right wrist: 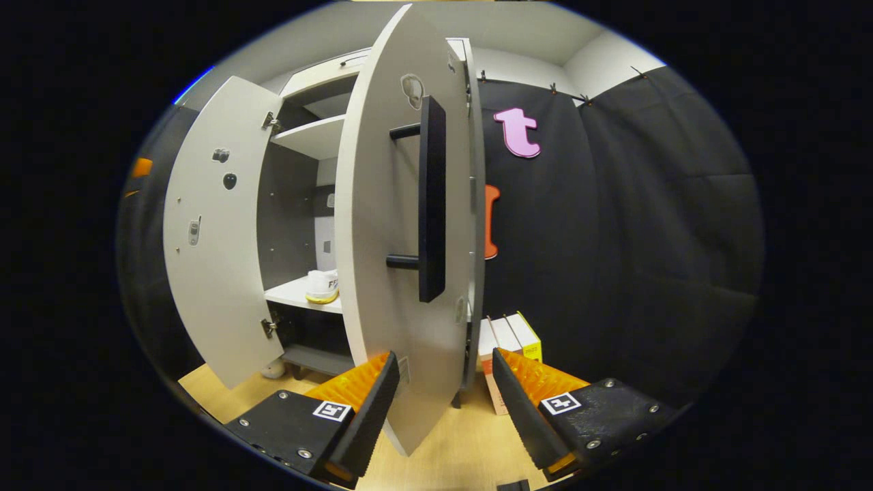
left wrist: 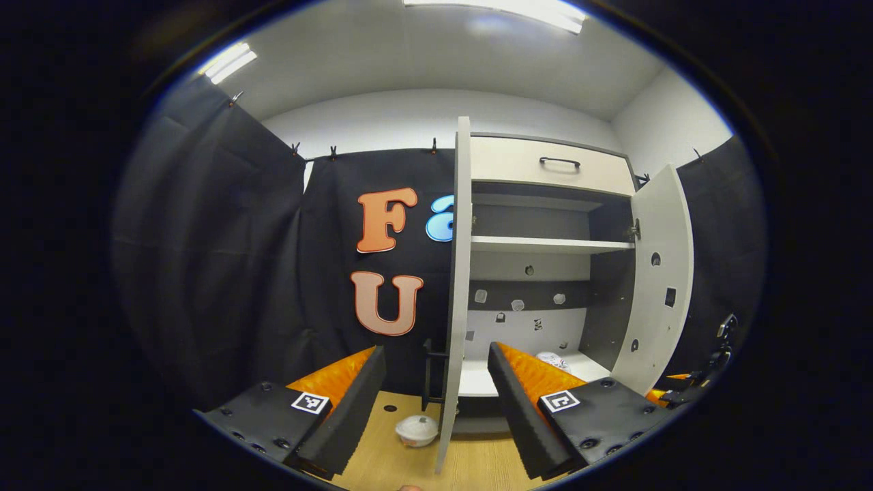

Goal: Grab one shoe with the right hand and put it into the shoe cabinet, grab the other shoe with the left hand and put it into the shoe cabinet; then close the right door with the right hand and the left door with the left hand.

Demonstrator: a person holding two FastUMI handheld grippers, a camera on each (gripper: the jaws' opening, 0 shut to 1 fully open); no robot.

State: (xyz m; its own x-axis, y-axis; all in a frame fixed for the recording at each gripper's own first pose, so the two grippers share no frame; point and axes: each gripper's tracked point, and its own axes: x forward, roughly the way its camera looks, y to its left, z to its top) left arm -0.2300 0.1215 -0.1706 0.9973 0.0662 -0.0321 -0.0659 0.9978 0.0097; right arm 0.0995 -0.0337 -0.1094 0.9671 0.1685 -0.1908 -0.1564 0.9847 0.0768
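Note:
The shoe cabinet (left wrist: pixel 545 244) stands with both doors swung out. One white shoe (left wrist: pixel 552 358) lies on its bottom shelf, also seen as the shoe (right wrist: pixel 322 286) on the shelf in the right gripper view. The other white shoe (left wrist: pixel 417 429) sits on the wooden floor just left of the left door (left wrist: pixel 458 273), which I see edge-on. My left gripper (left wrist: pixel 435 349) is open, short of that door's edge. My right gripper (right wrist: pixel 445 354) is open too, close to the lower edge of the right door (right wrist: pixel 382 259), below its black handle (right wrist: pixel 432 198).
The left door (right wrist: pixel 218 239) stands wide open in the right gripper view, with the floor shoe (right wrist: pixel 273 368) below it. A few boxes (right wrist: pixel 511 337) stand against the cloth wall right of the cabinet. The other gripper (left wrist: pixel 709 368) shows beyond the right door (left wrist: pixel 658 286).

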